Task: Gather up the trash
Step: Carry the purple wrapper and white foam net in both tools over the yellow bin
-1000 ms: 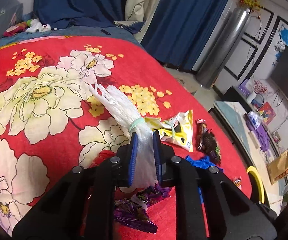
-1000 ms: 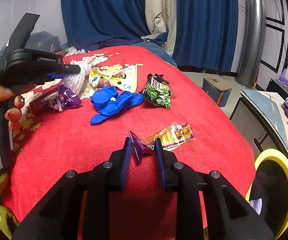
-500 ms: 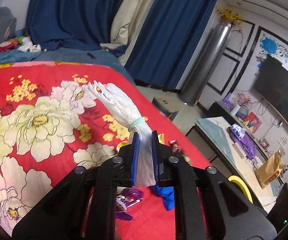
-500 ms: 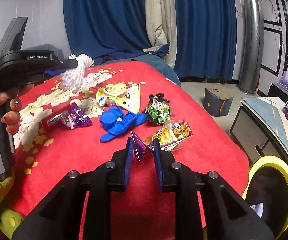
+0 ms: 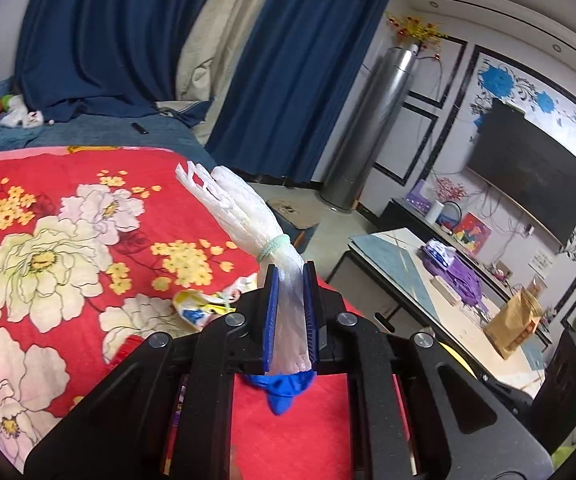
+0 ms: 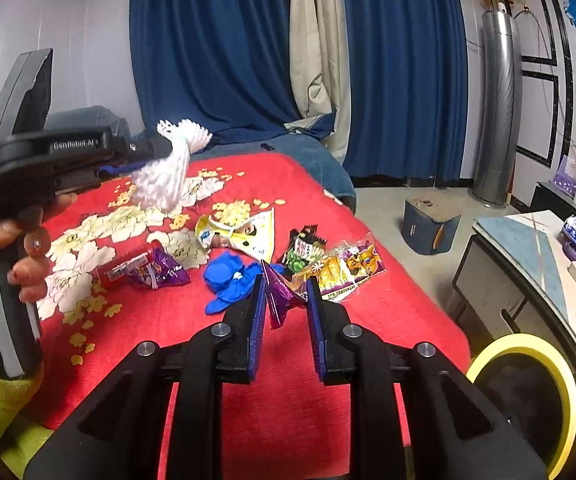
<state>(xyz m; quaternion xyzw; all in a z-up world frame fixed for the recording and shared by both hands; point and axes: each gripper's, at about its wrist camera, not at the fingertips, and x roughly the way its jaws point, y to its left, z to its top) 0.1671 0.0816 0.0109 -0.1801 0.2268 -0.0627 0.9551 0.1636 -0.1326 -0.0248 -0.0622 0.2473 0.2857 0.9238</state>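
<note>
My left gripper (image 5: 288, 274) is shut on a white foam net sleeve (image 5: 248, 220) tied with a green band, held up above the red flowered bedspread (image 5: 48, 240). It also shows in the right wrist view (image 6: 164, 176). My right gripper (image 6: 286, 286) is shut on a purple snack wrapper (image 6: 278, 296) joined to an orange-and-purple packet (image 6: 344, 266), lifted off the bed. A blue crumpled glove (image 6: 228, 280), a yellow-white packet (image 6: 240, 232), a green-black packet (image 6: 302, 250) and a purple-red wrapper (image 6: 148, 270) lie on the bed.
A yellow-rimmed bin (image 6: 528, 396) stands on the floor right of the bed. A glass coffee table (image 6: 536, 256) with tissues is beyond it. A dark stool (image 6: 432, 226) sits on the floor. Blue curtains (image 6: 208, 40) hang behind.
My left gripper has risen with the foam net and turned right toward the room. My right gripper has lifted the wrapper off the bed and drawn back a little.
</note>
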